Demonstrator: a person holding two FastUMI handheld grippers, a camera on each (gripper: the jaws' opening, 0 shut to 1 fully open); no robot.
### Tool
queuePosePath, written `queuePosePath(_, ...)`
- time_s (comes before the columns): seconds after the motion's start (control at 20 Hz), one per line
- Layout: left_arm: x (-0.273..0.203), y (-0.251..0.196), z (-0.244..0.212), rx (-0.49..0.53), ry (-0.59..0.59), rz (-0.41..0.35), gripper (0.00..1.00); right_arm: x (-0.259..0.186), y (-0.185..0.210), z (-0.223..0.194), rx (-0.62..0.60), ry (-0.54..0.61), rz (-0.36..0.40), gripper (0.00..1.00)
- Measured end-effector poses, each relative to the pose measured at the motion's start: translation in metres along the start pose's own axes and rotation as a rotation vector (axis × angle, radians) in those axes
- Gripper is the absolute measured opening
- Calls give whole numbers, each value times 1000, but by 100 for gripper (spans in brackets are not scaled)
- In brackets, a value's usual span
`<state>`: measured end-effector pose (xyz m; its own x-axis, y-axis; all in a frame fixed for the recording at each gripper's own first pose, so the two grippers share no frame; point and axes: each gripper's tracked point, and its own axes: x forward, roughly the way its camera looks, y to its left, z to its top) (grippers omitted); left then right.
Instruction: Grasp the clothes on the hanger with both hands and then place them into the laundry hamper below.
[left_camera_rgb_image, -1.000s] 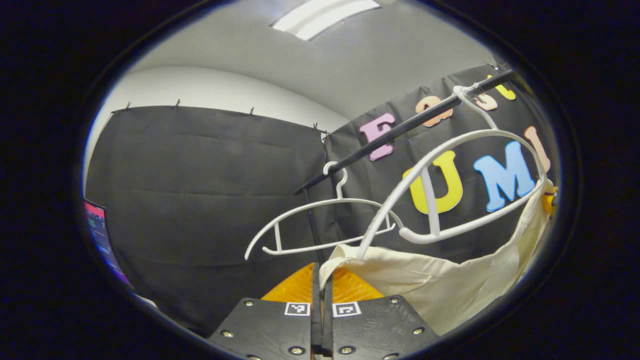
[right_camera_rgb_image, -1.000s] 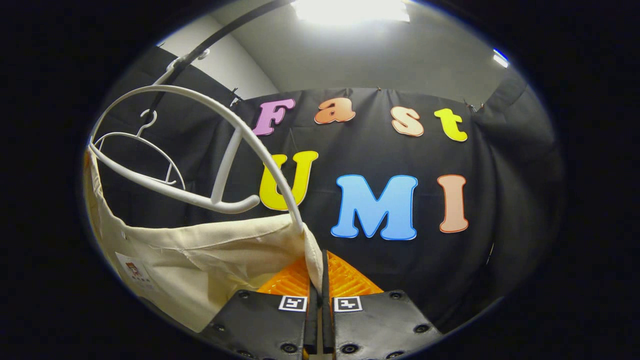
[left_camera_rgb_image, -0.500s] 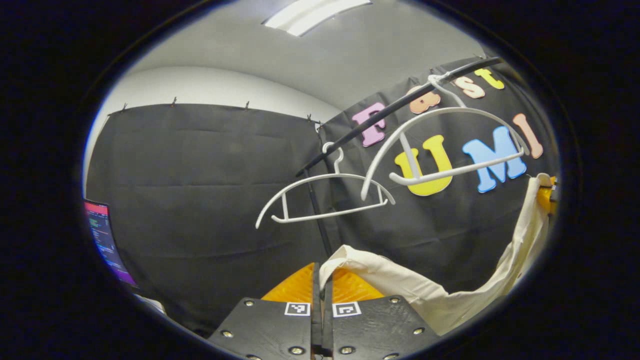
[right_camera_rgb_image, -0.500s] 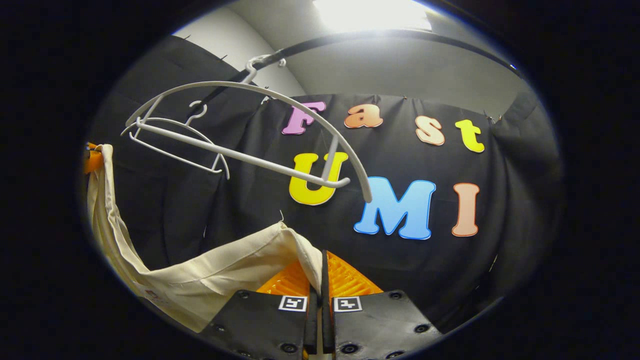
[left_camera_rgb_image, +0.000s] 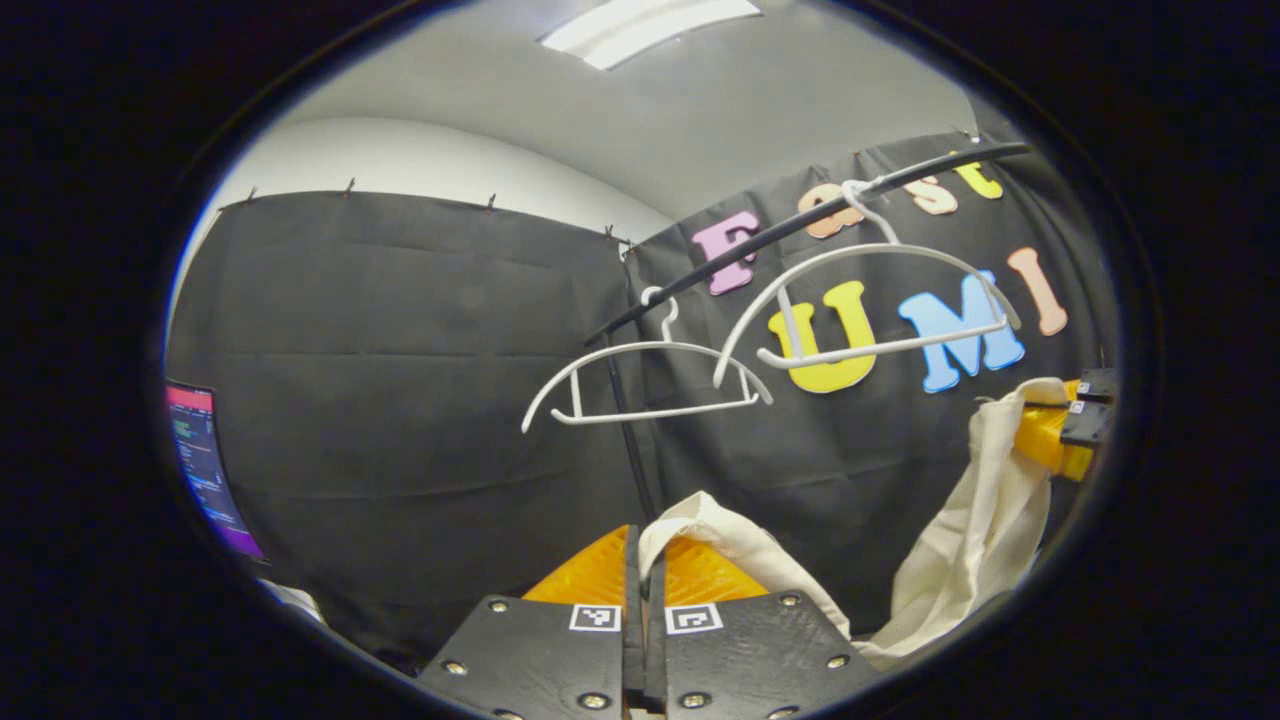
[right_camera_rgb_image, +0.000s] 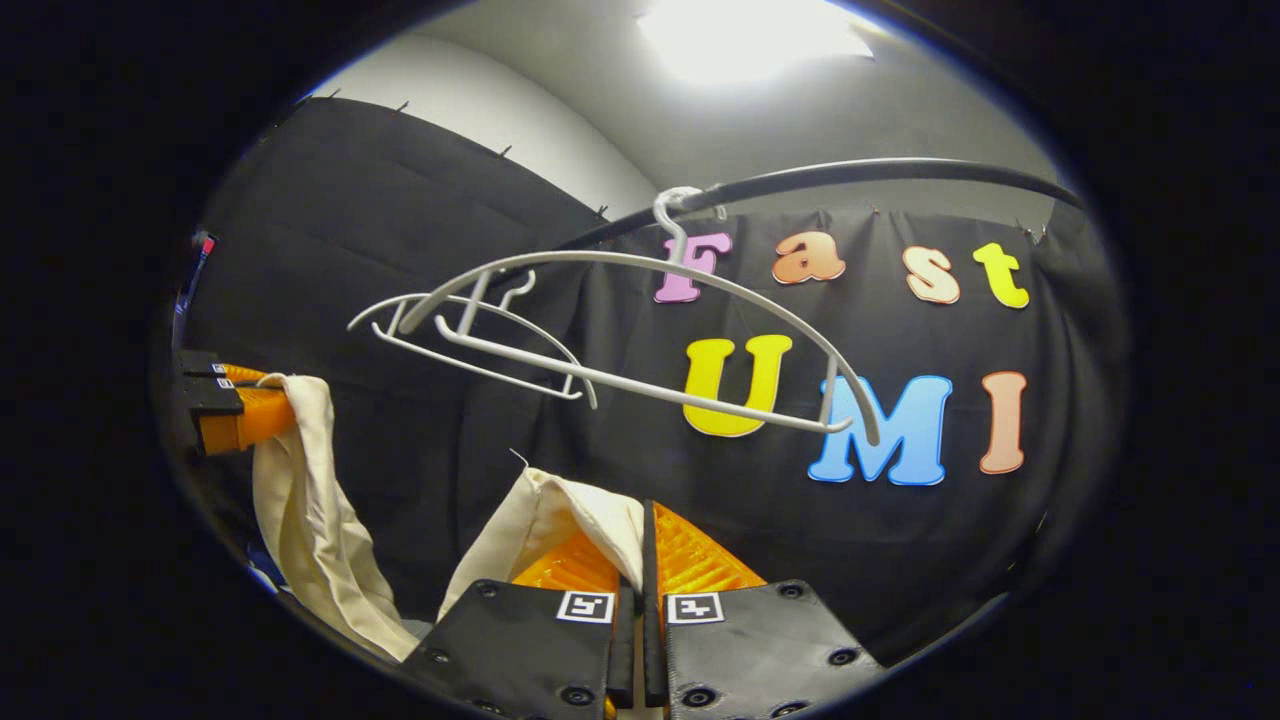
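- Below the rail (right_camera_rgb_image: 850, 175), the left claw (left_camera_rgb_image: 640, 560) and right claw (right_camera_rgb_image: 640, 545) each pinch a corner of the cream garment (left_camera_rgb_image: 980, 520), clear of the white hanger (right_camera_rgb_image: 640, 320).
- The hamper is out of sight; slack cloth could miss it.

The plain cream cloth garment (left_camera_rgb_image: 975, 540) carries no print. Both thin plastic hangers (right_camera_rgb_image: 640, 330) are white, and the metal rail (right_camera_rgb_image: 850, 175) they hang from is black. Each hand-held gripper (right_camera_rgb_image: 640, 560) has ridged orange fingers (right_camera_rgb_image: 690, 560) on a black body marked with small black-and-white square tags (right_camera_rgb_image: 585, 606).
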<state>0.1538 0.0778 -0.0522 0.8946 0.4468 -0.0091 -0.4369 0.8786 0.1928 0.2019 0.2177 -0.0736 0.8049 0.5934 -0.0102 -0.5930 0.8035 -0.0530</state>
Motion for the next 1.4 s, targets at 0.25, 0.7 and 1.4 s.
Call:
queuePosePath(0.25, -16, 10, 24, -11, -37, -35, 3, -11, 53, 29, 68, -27, 113, 6)
queuePosePath(0.7, -21, 27, 18, -86, -37, -88, 1, -19, 114, 27, 167, 4, 207, 5)
queuePosePath(1.4, -19, 0, -191, -130, 183, -135, 1, -28, 136, -149, 179, 237, 180, 6)
